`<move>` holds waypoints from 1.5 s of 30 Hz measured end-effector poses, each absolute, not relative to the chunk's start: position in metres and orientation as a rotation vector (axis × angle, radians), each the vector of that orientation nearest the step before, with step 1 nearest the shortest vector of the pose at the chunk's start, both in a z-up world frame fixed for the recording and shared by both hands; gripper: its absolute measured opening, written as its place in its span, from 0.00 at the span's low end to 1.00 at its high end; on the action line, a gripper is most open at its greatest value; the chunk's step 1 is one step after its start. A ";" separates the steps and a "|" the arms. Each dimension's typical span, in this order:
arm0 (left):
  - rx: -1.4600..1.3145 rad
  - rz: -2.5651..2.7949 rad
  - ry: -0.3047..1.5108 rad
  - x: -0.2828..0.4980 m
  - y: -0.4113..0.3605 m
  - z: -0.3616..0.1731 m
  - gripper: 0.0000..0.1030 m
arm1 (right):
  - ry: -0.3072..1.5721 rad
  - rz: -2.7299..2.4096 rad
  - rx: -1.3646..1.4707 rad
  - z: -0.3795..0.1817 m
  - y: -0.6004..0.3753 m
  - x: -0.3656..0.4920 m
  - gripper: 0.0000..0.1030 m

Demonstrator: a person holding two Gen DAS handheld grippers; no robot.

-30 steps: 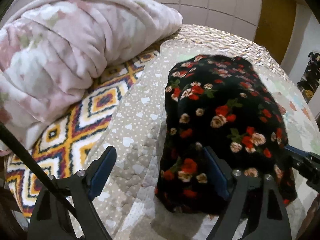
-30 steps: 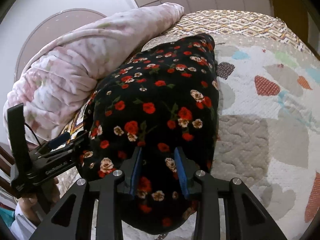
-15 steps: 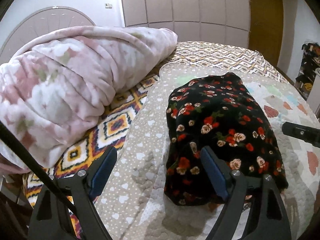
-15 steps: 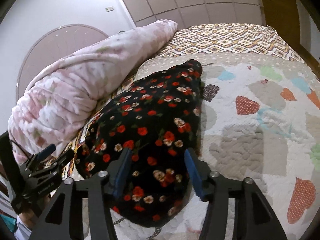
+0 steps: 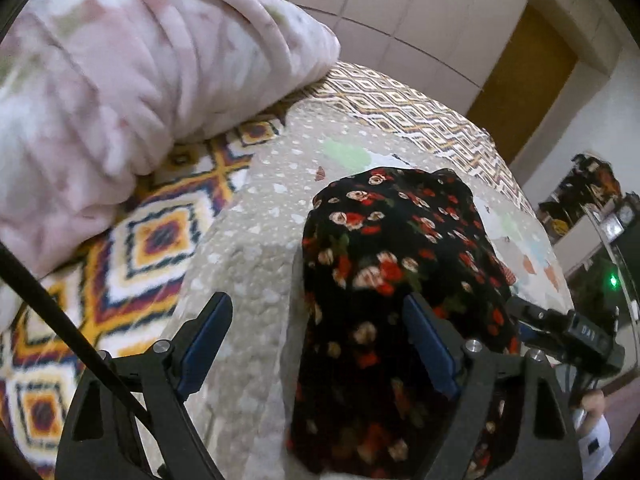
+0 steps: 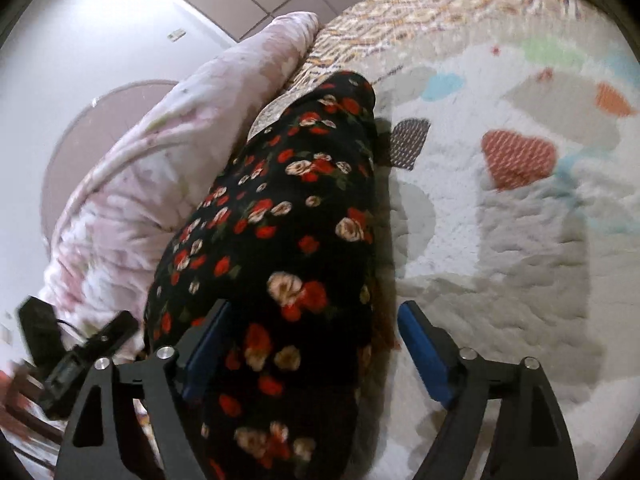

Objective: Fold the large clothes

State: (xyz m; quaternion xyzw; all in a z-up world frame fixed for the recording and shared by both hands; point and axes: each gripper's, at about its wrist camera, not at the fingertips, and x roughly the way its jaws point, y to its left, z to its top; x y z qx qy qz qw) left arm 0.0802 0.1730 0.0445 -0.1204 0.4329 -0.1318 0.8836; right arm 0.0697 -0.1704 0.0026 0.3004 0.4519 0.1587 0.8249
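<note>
- Right gripper [image 6: 312, 354]: blue-padded fingers [image 6: 424, 356] wide apart, jaws opening at this moment. The near end of the black garment with red and cream flowers [image 6: 280, 240] lies between and under them; pads not pressing on it, so nothing is held.
- Left gripper [image 5: 320, 346]: blue pads [image 5: 206, 338] spread wide, nothing clamped. Its left pad hangs over bare quilt; its right pad sits over the garment's [image 5: 396, 260] left flank. Contact cannot be told.
- The garment lies folded into a long narrow bundle on the pale quilted bedspread with heart patches [image 6: 500, 248], running away from both grippers toward the far edge of the bed. Its long axis is roughly in line with the way both pairs of fingers point.
- Key relation: the near short end sits directly beneath the right gripper and slightly to the right of the left one. The right hand looks nearer and better centred; the left would need to shift right to straddle the bundle.
- Judgement: lengthwise folds appear done; a further fold would bring the near end toward the far end.
- Along the bed's left edge: a rolled pink-and-white fleece blanket [image 5: 132, 80] on a diamond-patterned woven cover [image 5: 160, 236], clear of the garment.
</note>
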 end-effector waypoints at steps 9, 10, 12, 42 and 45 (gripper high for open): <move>-0.364 -0.470 1.018 0.120 0.166 -0.014 0.98 | 0.997 0.512 0.789 -0.034 -0.158 0.117 0.92; -0.419 -0.483 1.033 0.122 0.168 -0.021 0.98 | 0.998 0.520 0.808 -0.038 -0.155 0.122 0.88; -0.489 -0.493 1.034 0.120 0.168 -0.026 0.98 | 1.009 0.532 0.833 -0.040 -0.150 0.129 0.76; -0.078 -0.278 0.839 0.033 0.054 0.073 0.87 | 0.744 0.183 0.453 0.096 -0.277 0.013 0.74; -0.075 -0.200 0.788 0.007 0.073 0.083 0.87 | 0.733 0.320 0.452 0.111 -0.242 0.005 0.53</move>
